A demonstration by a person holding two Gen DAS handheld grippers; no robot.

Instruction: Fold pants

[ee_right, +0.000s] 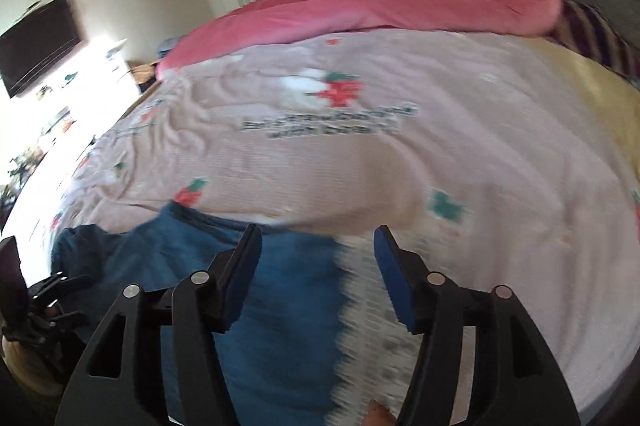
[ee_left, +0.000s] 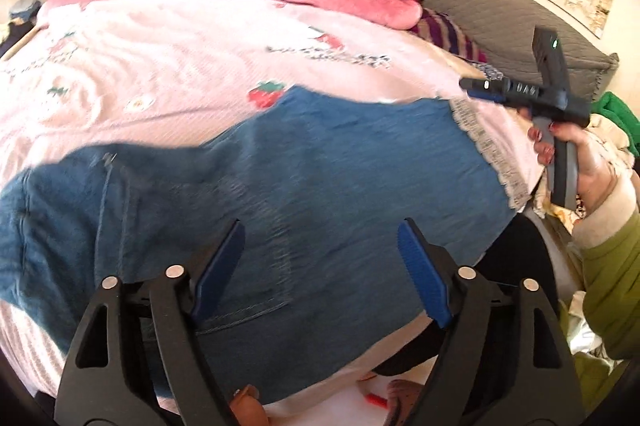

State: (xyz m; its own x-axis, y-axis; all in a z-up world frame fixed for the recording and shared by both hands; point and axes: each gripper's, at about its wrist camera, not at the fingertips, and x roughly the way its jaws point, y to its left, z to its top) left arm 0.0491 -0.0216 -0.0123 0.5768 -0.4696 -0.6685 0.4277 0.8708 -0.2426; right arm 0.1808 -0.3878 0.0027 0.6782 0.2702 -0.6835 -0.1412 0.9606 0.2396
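Folding blue denim pants point(ee_left: 280, 185) spread flat on a pink strawberry-print bedspread point(ee_left: 160, 65).
Both grippers hang open and empty: the left gripper point(ee_left: 320, 266) over the middle of the denim, the right gripper point(ee_right: 316, 274) above its frayed pale hem. A good fold probably needs both pinching matching edges.

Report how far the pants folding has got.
Done, it seems: the blue pants lie flat on the pink bedsheet as one compact slab, frayed hems together at the right end, so at least one fold looks made. In hand: nothing; the left tool and right tool are open and empty. Left: probably another fold, hems toward the other end.
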